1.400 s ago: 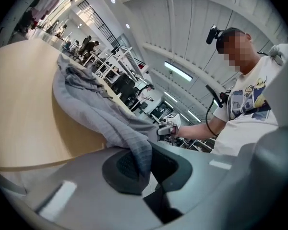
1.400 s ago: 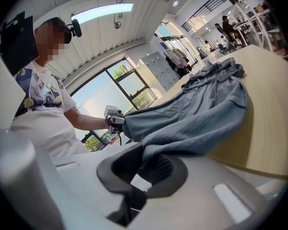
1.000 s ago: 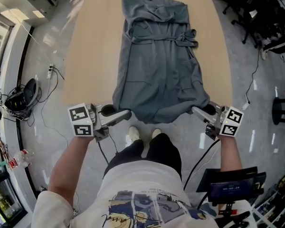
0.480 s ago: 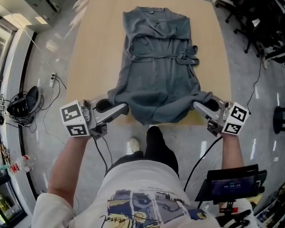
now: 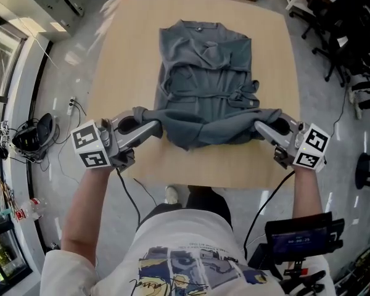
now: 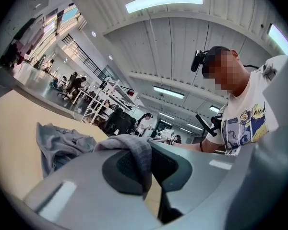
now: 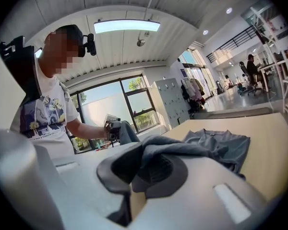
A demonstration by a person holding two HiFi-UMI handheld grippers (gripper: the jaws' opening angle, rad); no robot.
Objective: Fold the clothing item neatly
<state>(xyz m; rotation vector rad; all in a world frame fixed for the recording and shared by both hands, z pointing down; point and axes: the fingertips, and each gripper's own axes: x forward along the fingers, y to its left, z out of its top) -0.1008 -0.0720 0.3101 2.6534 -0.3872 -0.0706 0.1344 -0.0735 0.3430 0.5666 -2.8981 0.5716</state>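
Pinching grey dress point(image 5: 203, 85): left gripper point(image 5: 155, 126) and right gripper point(image 5: 259, 127).

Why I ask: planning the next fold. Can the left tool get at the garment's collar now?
Probably not to grasp it: the left tool is shut on the hem, and the collar lies at the far end of the table. Nothing stands in between, though.

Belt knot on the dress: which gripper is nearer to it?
Right. The right gripper grips the dress hem close beside the belt knot; the left gripper grips the opposite hem corner, well across the fabric.
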